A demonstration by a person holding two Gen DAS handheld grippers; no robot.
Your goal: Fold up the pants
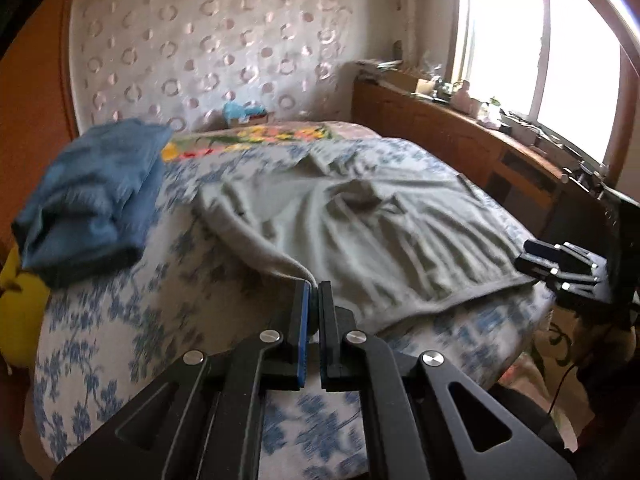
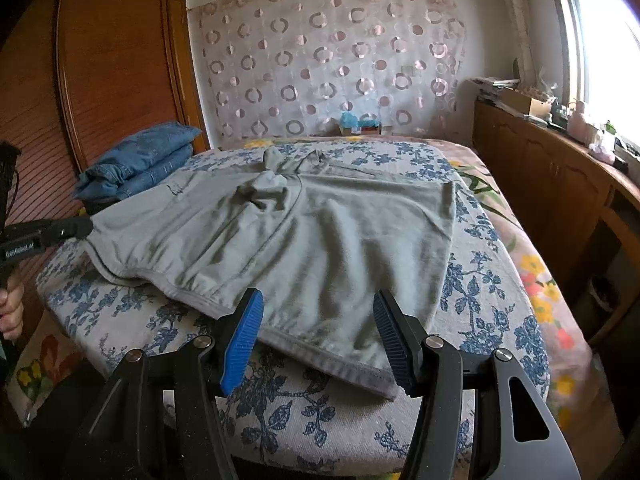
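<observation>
Grey pants (image 1: 380, 220) lie spread on the bed's blue floral cover (image 1: 120, 320). My left gripper (image 1: 316, 286) is shut on the near left corner of the pants, and the cloth rises in a ridge up to its pads. In the right wrist view the pants (image 2: 320, 232) fill the middle, with the left gripper (image 2: 72, 226) at their left corner. My right gripper (image 2: 318, 300) stands open over the near waistband edge; the cloth lies between its fingers and the pads do not press it. The right gripper (image 1: 560, 268) also shows at the pants' right corner.
Folded blue jeans (image 2: 140, 164) are stacked at the bed's left, beside a wooden wardrobe (image 2: 112, 60). A low wooden cabinet (image 2: 560, 184) with clutter runs under the window on the right. A small box (image 2: 356, 124) sits at the far end. A person's hand (image 2: 10, 312) shows at far left.
</observation>
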